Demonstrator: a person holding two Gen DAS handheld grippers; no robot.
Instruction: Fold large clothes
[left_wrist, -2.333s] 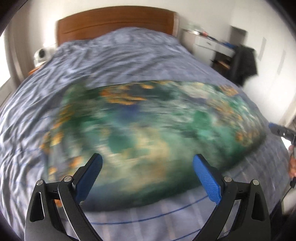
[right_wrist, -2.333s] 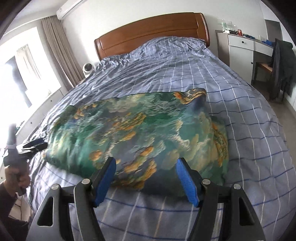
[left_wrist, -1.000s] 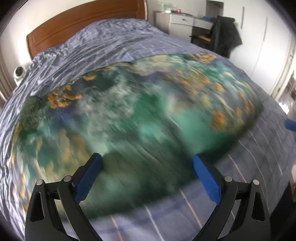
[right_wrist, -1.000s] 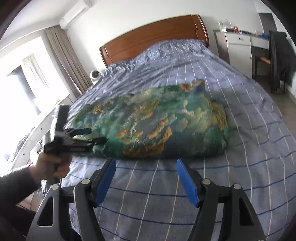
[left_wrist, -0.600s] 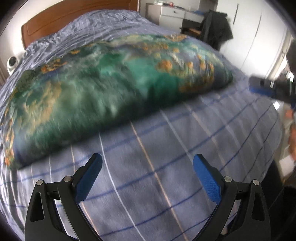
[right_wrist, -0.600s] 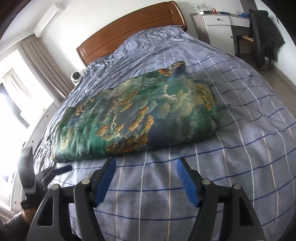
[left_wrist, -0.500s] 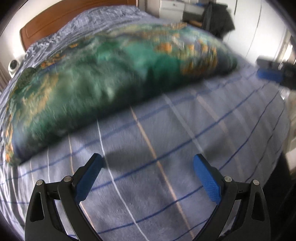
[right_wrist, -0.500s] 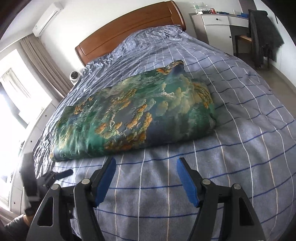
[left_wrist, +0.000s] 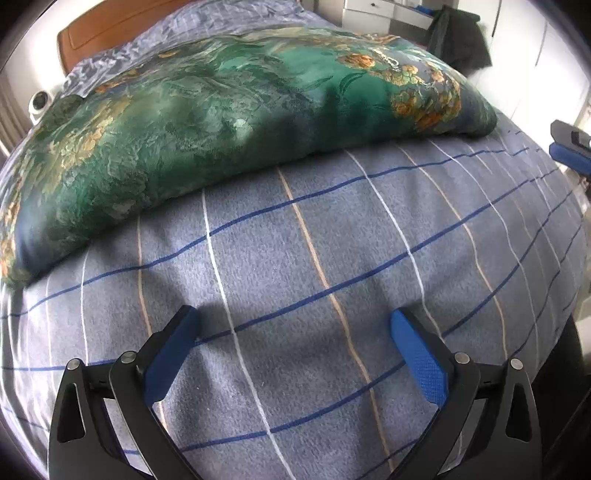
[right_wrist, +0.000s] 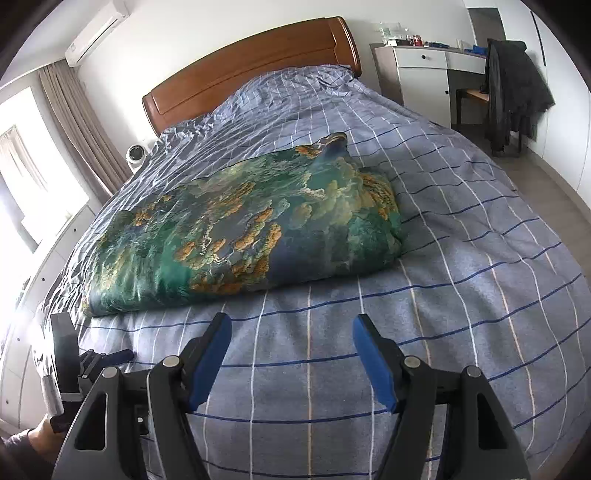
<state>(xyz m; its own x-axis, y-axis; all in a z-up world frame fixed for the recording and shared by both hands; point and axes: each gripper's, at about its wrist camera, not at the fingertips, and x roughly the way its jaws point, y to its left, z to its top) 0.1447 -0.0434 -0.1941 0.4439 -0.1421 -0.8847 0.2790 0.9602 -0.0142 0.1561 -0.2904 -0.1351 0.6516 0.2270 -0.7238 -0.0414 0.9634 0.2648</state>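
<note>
A folded green quilt with orange and blue flower print (left_wrist: 229, 107) lies across the blue checked bed cover (left_wrist: 332, 258); it also shows in the right wrist view (right_wrist: 243, 229). My left gripper (left_wrist: 293, 325) is open and empty, low over the bed cover in front of the quilt's near edge. My right gripper (right_wrist: 291, 328) is open and empty, also in front of the quilt's near edge. The left gripper shows at the lower left of the right wrist view (right_wrist: 110, 357). The right gripper's tip shows at the right edge of the left wrist view (left_wrist: 570, 147).
A wooden headboard (right_wrist: 251, 74) stands at the far end of the bed. A white desk (right_wrist: 424, 70) and a chair with a dark jacket (right_wrist: 513, 96) stand to the right. A small white fan (right_wrist: 136, 153), curtains and a window are on the left.
Both grippers have let go of the quilt and drawn back from it toward the foot of the bed. The quilt lies folded and still.
</note>
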